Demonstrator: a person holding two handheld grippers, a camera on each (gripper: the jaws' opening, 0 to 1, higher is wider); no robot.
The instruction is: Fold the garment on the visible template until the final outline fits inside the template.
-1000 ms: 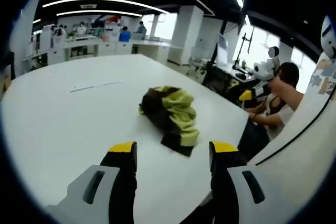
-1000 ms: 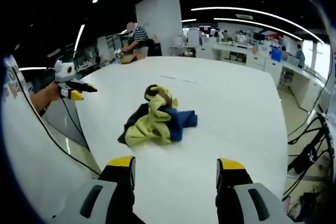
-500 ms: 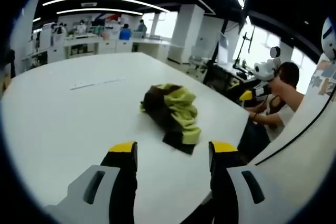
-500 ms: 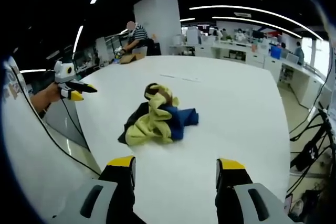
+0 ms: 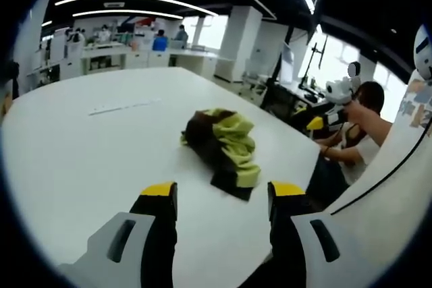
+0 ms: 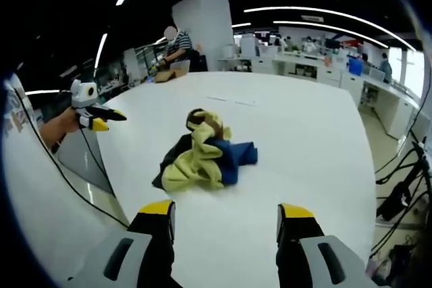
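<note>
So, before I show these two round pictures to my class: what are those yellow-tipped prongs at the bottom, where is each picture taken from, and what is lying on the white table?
Each picture comes from a fisheye camera riding on a hand-held two-jaw gripper, looking forward along its jaws. The prongs are those jaws: the left gripper in the left gripper view, the right gripper in the right gripper view. Both are open and hold nothing. On the white table lies a crumpled garment, yellow-green, dark and blue, seen from opposite sides. The small gripper at each picture's edge is the other hand's gripper.
</note>
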